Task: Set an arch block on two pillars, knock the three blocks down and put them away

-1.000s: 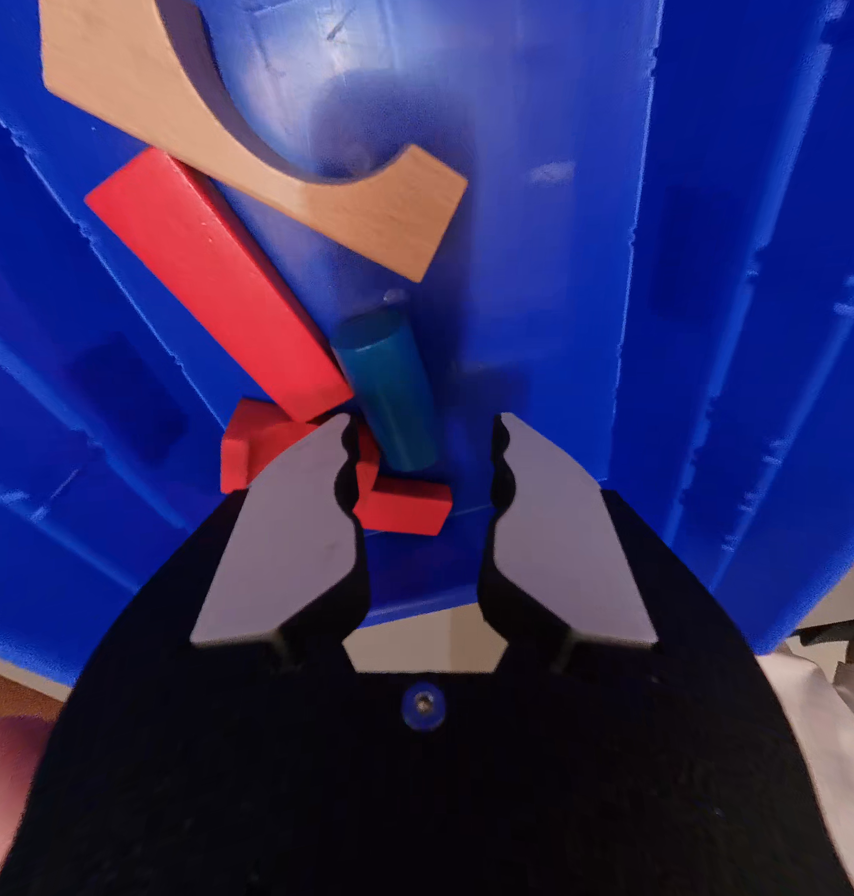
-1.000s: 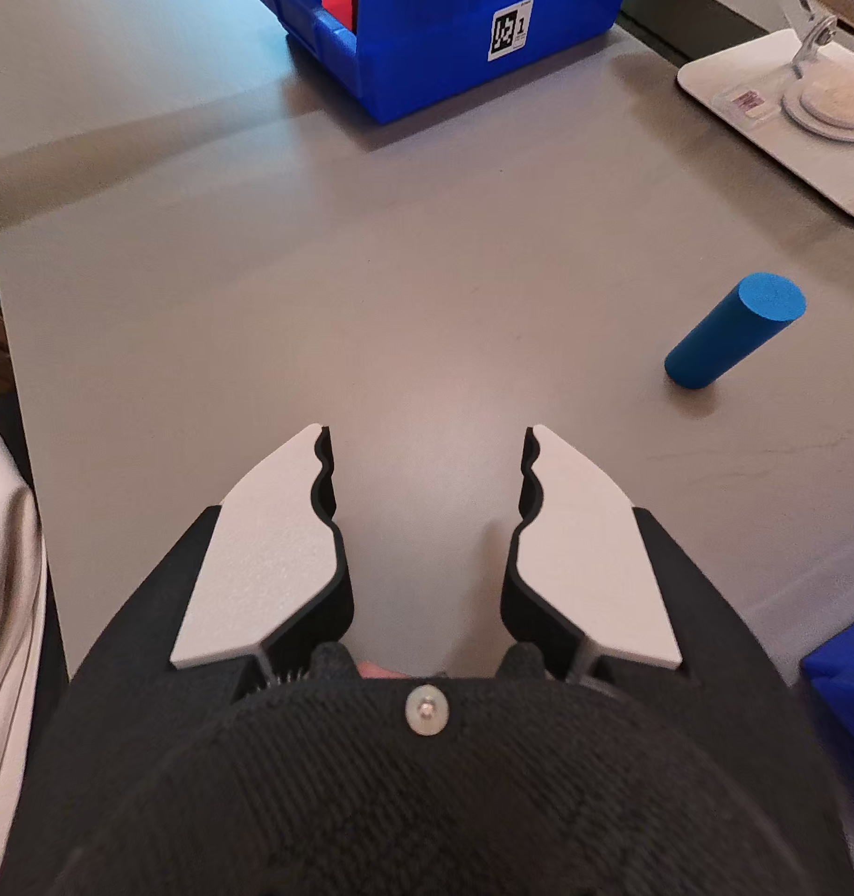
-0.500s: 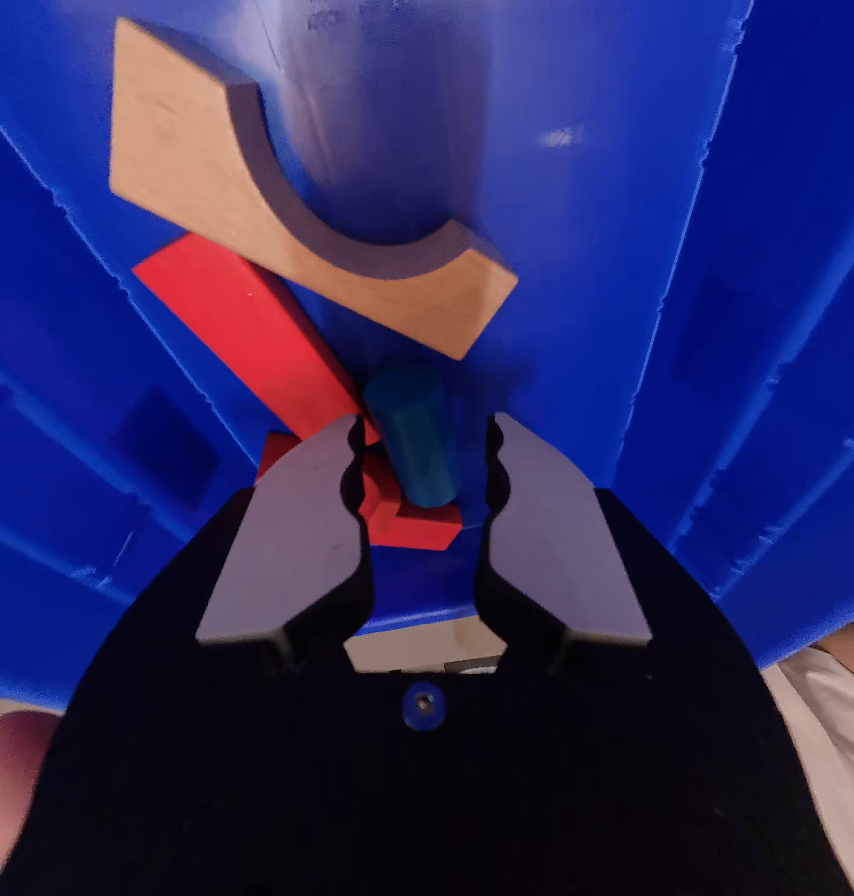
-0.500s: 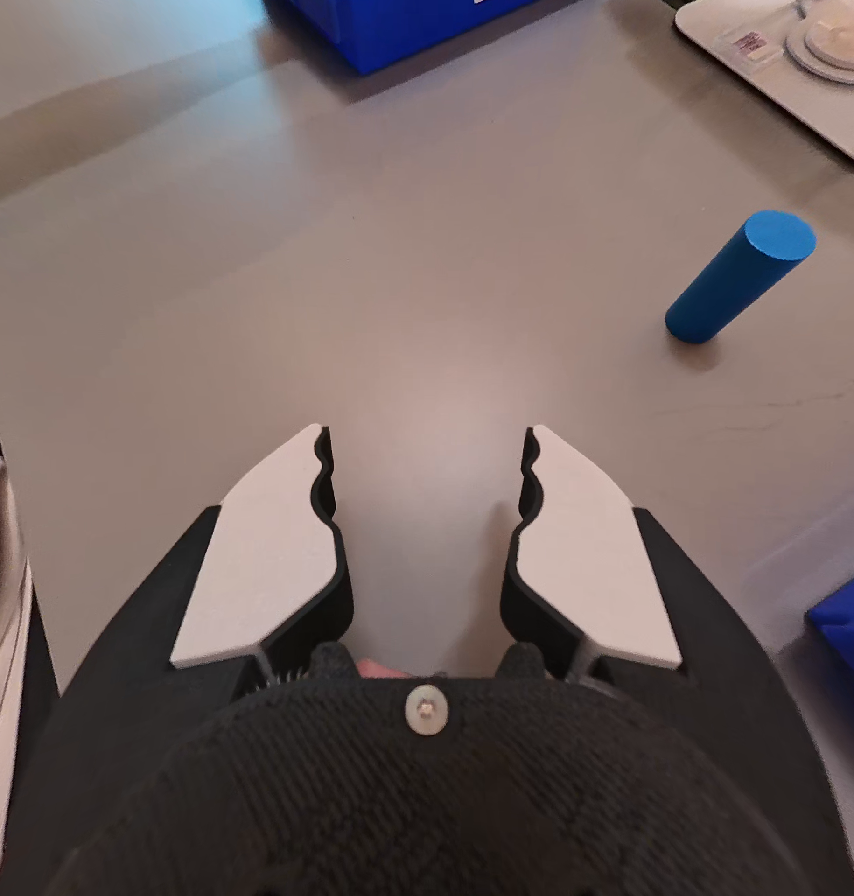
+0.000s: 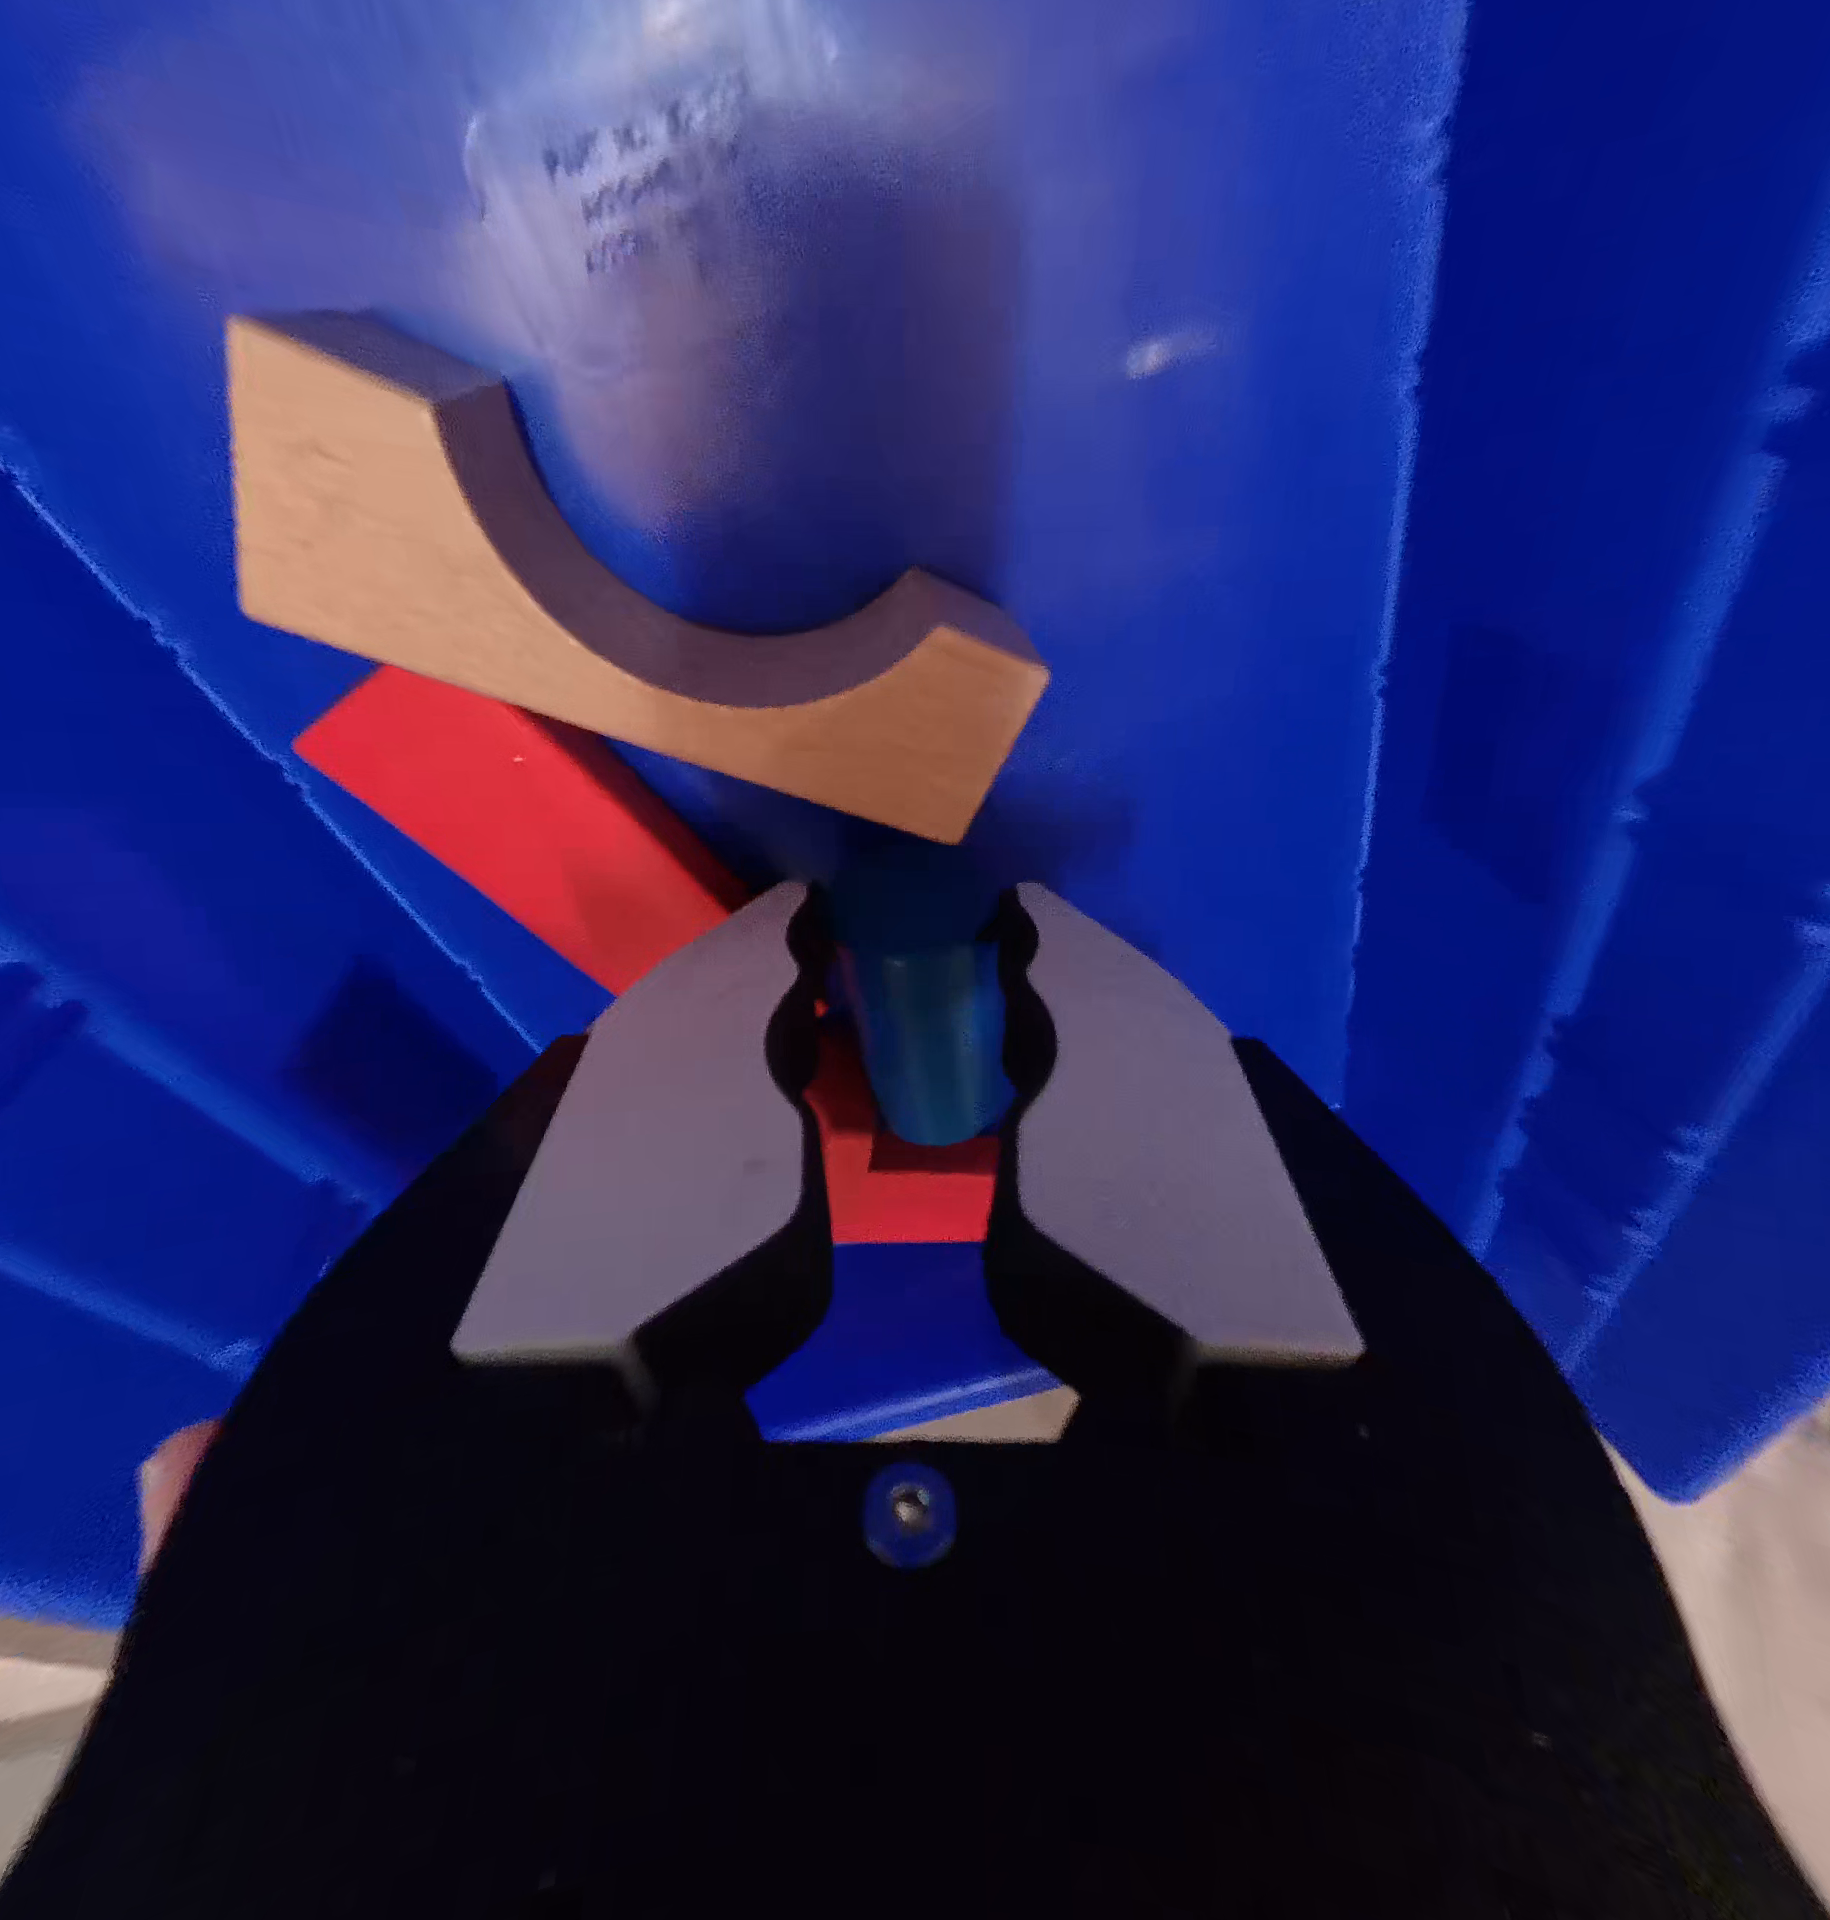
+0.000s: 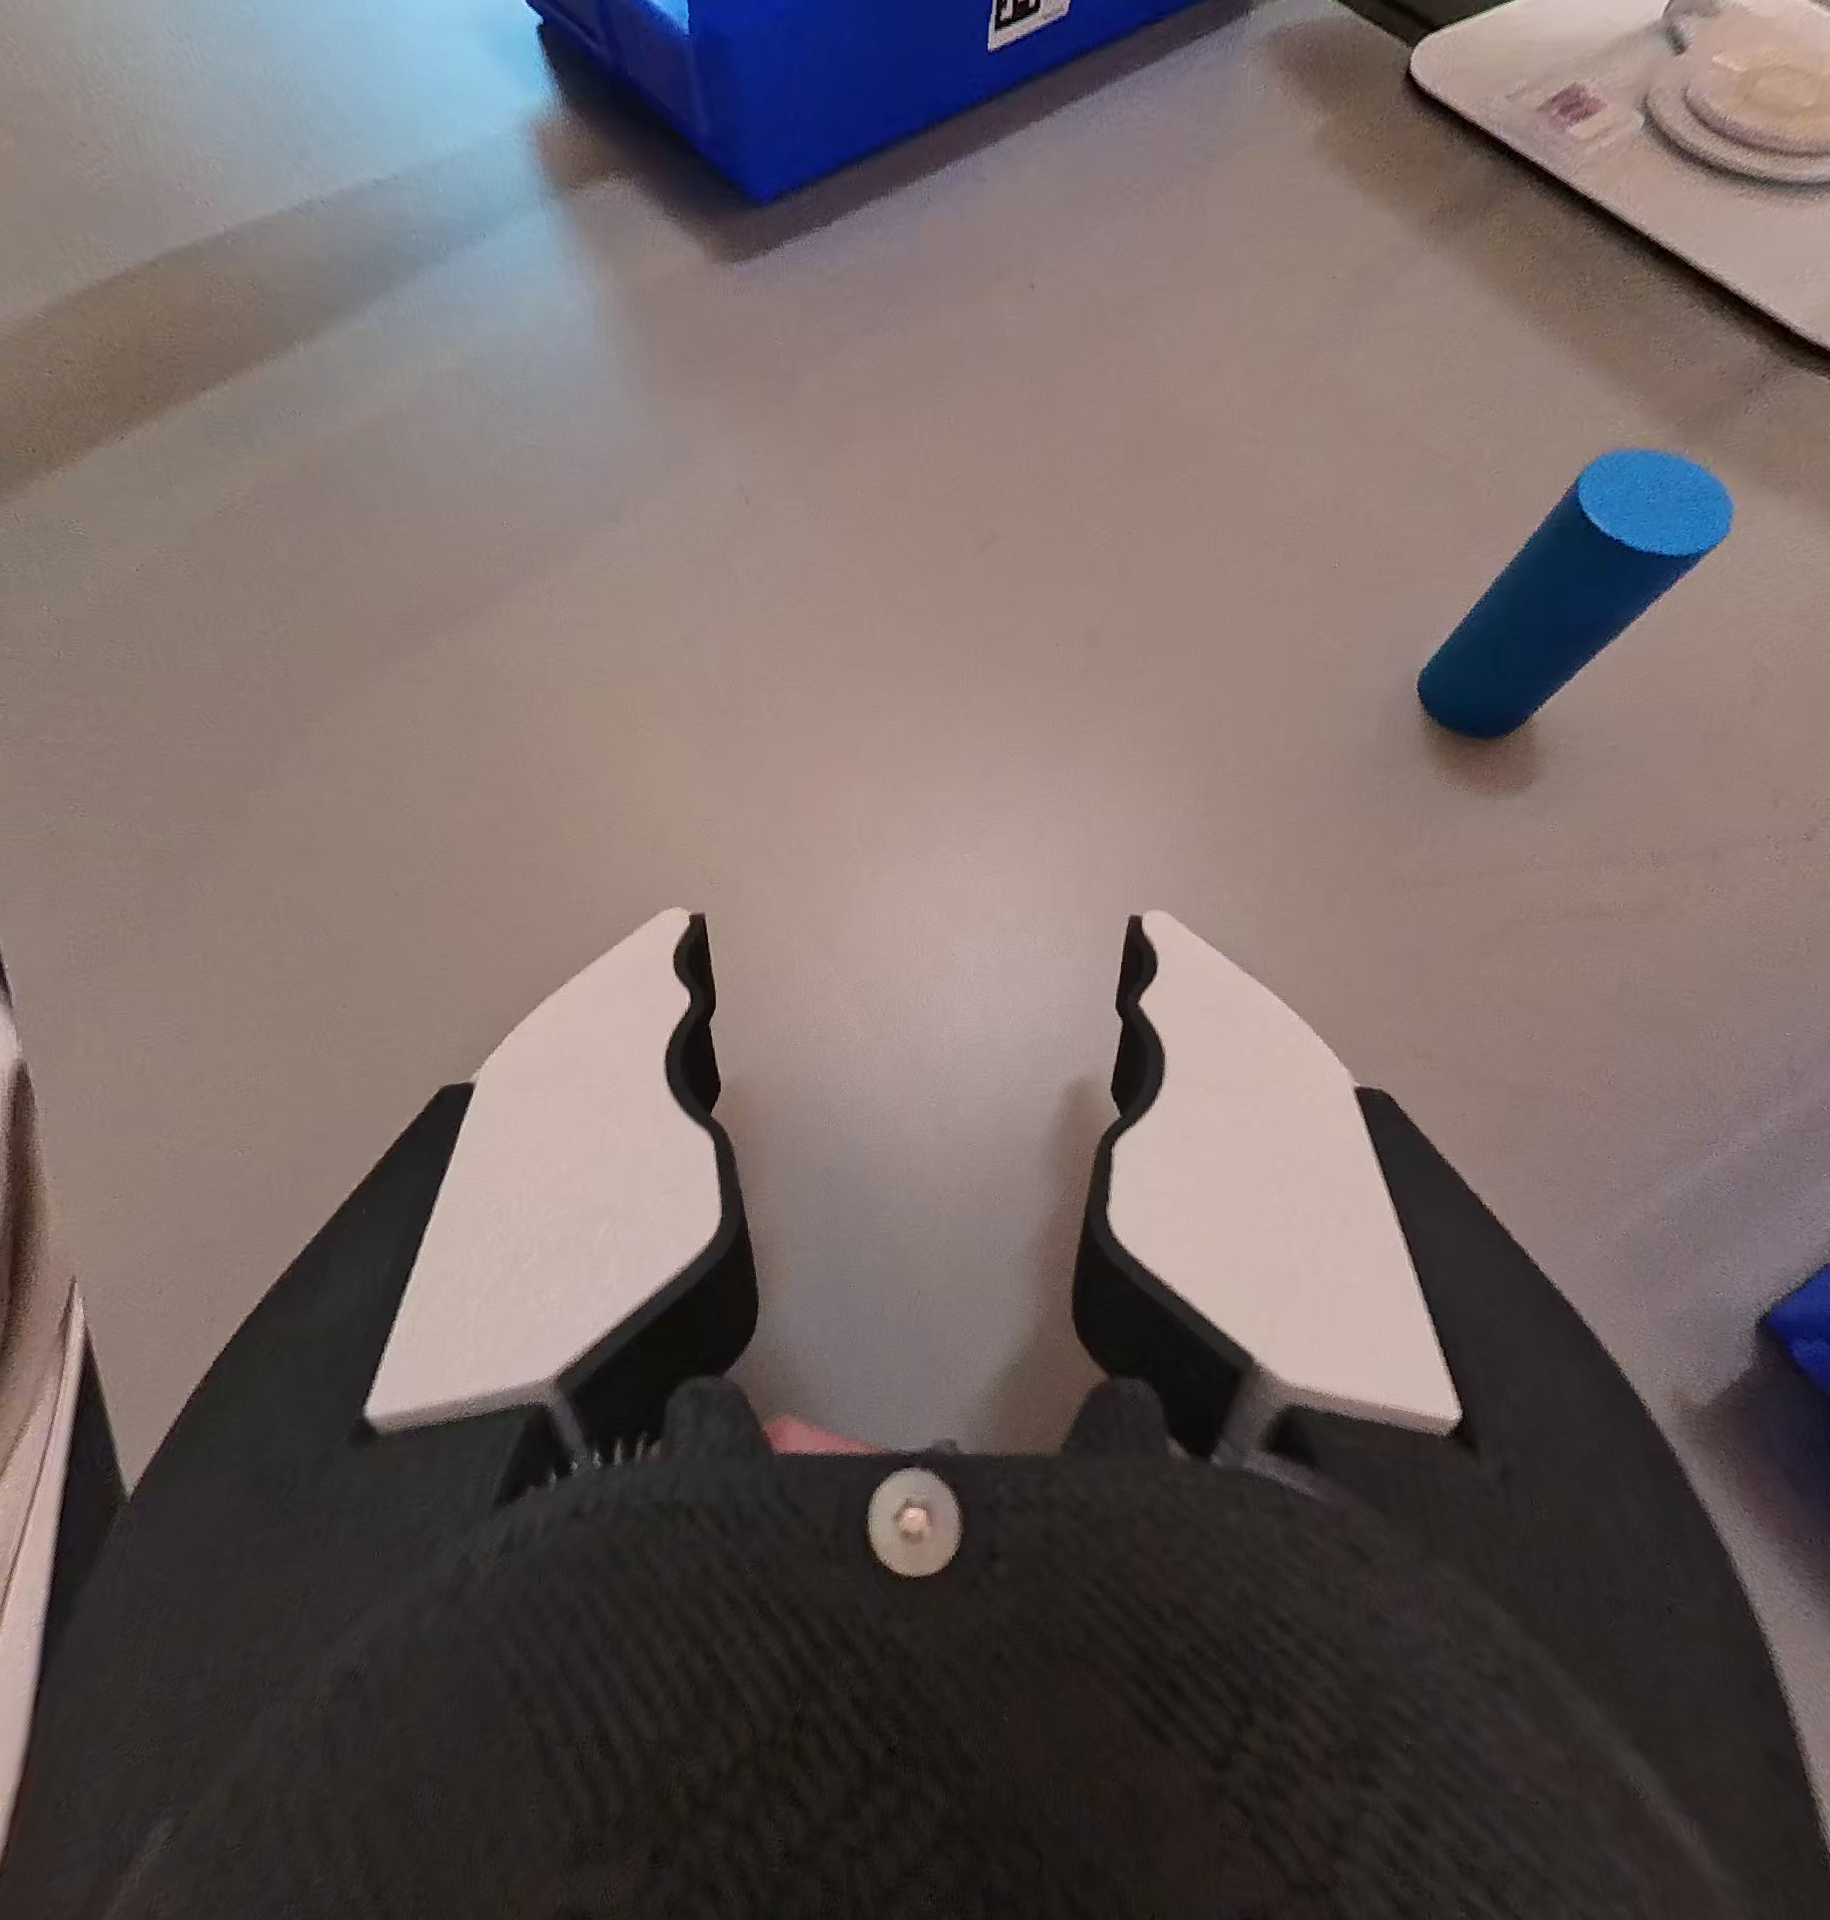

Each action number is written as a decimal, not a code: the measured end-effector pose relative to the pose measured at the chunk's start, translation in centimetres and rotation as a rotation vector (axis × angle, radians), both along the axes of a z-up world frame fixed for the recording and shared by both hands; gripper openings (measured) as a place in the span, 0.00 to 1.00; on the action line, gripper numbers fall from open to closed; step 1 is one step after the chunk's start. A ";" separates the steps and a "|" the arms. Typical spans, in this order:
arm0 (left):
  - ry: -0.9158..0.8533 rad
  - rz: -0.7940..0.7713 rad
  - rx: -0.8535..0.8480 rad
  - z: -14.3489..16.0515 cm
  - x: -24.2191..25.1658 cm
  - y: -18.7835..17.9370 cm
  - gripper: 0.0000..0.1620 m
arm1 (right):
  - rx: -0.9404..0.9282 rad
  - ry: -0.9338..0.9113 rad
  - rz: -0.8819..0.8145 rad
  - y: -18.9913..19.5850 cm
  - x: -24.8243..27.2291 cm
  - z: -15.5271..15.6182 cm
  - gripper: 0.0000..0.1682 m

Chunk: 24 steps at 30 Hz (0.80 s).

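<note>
**Left jaws on a cylinder deep in the bin, right jaws wide over bare tabletop**

In the left wrist view, our left hand-held gripper (image 5: 906,920) reaches into a blue bin (image 5: 1617,727), its jaws closed in around a teal cylinder (image 5: 926,1049); they look clamped on it, though blur hides the contact. Beneath it at 6 o'clock lies a small red block (image 5: 916,1195). At 10 o'clock a long red block (image 5: 516,821) touches the left fingertip, and at 12 o'clock a curved wooden block (image 5: 537,634) overhangs the cylinder's far end.

We judge the risk here: lifting could snag that wooden overhang or drag the red blocks, and a round body can roll out of the jaws. The bin walls crowd both sides, so open room lies only straight back.

Our right hand-held gripper (image 6: 916,940) holds nothing, jaws apart above the grey tabletop (image 6: 786,623), with free room all around. At 2 o'clock stands a blue cylinder (image 6: 1576,603), well apart; beyond, another blue bin (image 6: 838,83) at 12 and a white tray (image 6: 1576,156) at 1.
</note>
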State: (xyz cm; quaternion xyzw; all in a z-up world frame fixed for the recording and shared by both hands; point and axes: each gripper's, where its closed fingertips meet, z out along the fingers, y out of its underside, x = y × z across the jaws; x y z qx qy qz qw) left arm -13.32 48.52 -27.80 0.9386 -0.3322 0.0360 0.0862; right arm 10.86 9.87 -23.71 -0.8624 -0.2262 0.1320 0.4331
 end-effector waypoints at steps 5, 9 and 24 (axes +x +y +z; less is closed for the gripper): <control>-0.208 -0.114 0.145 4.5 1.8 0.4 0.19 | 0.052 0.009 -0.017 0.7 -0.8 1.2 0.45; -0.449 -0.211 0.267 10.4 3.7 -1.2 0.20 | 0.139 0.027 -0.017 2.3 -1.8 3.5 0.45; -1.122 -0.718 0.521 18.6 18.1 -18.4 0.19 | 0.387 0.065 -0.090 9.8 -5.3 10.7 0.43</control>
